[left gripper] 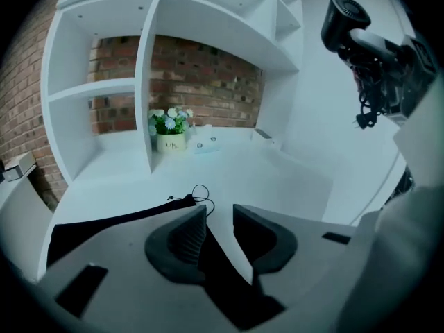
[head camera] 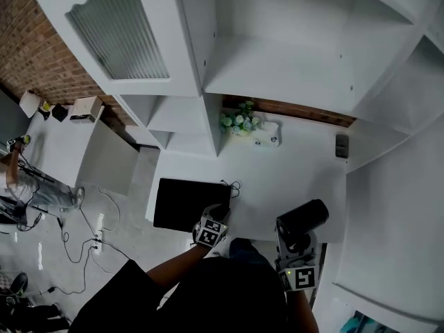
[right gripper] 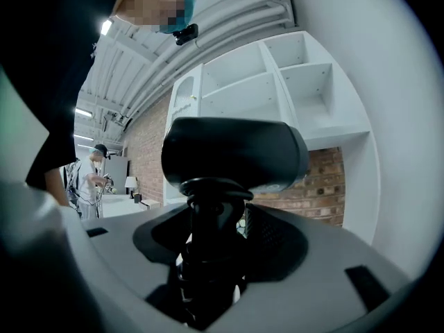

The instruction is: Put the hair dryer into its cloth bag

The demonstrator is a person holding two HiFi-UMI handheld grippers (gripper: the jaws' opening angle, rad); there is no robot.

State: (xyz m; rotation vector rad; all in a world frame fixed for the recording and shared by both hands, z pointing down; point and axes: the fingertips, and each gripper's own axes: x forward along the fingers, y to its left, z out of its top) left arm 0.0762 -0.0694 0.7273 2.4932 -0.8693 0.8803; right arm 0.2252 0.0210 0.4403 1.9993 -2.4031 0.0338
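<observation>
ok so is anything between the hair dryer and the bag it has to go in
Nothing visible stands between them. The hair dryer is held in the right gripper, the bag lies flat on the counter, and only the open left gripper sits at the bag's edge.

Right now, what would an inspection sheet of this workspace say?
Surface: white desk, mostly bare.
Job's things: black cloth bag flat on desk; hair dryer held off it.
Clutter: flower pot, small white box, small dark item at the back.
Grippers: left gripper open at the bag's corner; right gripper shut on the dryer's handle.
Cables: cord wound round handle; loose cables on floor.
Surroundings: white shelves, brick wall, a person far left.
</observation>
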